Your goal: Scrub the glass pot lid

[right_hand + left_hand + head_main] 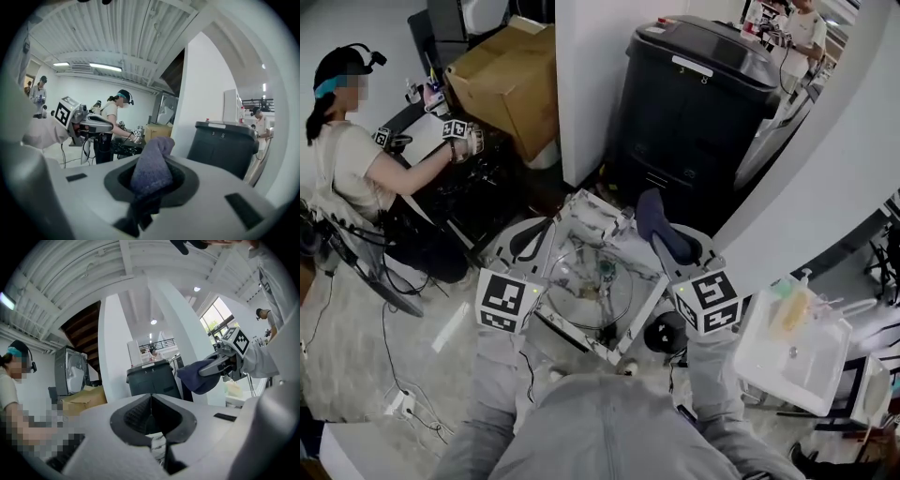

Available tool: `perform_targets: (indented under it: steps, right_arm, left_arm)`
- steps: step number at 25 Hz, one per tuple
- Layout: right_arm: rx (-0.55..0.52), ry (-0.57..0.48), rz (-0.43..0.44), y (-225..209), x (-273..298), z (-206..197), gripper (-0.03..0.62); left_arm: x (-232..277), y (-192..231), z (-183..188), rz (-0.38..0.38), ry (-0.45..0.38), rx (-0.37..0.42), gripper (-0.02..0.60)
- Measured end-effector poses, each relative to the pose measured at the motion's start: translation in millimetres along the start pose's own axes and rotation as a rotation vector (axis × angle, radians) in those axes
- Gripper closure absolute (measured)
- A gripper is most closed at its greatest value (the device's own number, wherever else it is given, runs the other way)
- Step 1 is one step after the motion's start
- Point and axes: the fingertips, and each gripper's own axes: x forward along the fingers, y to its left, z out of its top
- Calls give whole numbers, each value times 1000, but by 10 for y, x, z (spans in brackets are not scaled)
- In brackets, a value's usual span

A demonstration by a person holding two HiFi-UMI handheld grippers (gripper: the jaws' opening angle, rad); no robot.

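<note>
**Grippers flank the tray; cloth in right.**
Right gripper (150, 180) is clamped on a dark blue cloth (152, 164); left gripper (151, 411) is closed and empty. The round glass pot lid (589, 286) lies flat, knob up, mid white marbled tray (581, 208), clear of its rims. A tall black bin (694, 103) stands near the tray's far corner.

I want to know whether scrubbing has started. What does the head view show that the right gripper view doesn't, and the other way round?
Only the head view shows the glass pot lid. It lies low in front of the person, and the dark cloth appears past its far right rim, not on it.

Only the right gripper view shows the right gripper with its claw shut on that cloth, and the ceiling lights.

Both show the cloth, the black bin, the cardboard box and the other person.
</note>
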Motion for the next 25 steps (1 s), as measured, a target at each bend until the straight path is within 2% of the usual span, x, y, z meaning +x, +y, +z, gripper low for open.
perform_targets:
  steps: [12, 25]
  right_arm:
    - [-23, -56, -75, -156, -450, 237, 520]
    - [-51, -43, -94, -125, -497, 196, 522]
  left_arm:
    - [-59, -129, 361, -14, -50, 70, 555]
    - [-101, -172, 362, -24, -56, 83, 555]
